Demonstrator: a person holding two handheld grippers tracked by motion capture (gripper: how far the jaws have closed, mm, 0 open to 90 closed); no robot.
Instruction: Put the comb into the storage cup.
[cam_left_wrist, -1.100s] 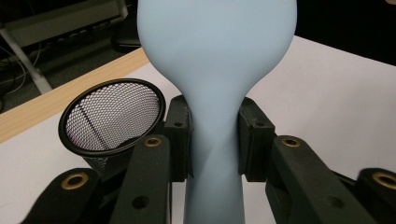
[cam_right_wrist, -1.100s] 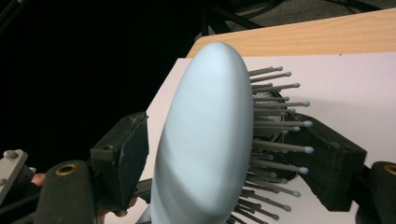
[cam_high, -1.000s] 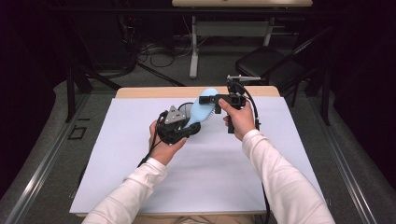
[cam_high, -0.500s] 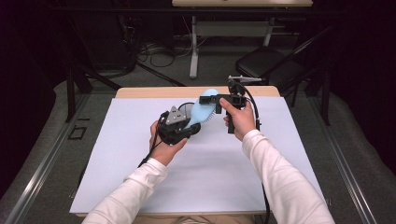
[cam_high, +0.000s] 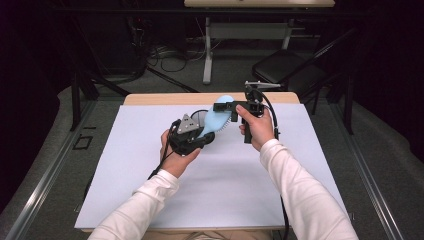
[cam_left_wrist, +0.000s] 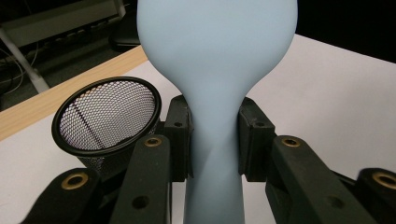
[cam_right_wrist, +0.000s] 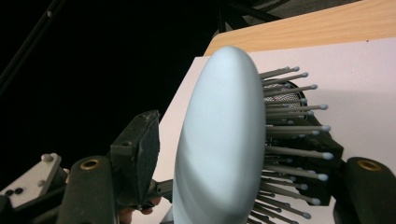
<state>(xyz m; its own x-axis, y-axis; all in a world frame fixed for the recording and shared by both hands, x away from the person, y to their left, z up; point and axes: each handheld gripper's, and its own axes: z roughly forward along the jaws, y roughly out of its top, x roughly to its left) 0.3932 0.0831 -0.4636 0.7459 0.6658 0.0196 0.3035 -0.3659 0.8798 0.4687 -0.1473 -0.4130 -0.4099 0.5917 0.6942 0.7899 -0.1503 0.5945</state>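
There are two tongs, one hairbrush and one mesh cup. The left tongs are pinching the narrow handle of the pale blue hairbrush, above the white table. The right tongs have just been closing around its oval head; the bristle-side pad is hidden behind grey pins. The black mesh cup stands behind, partly hidden
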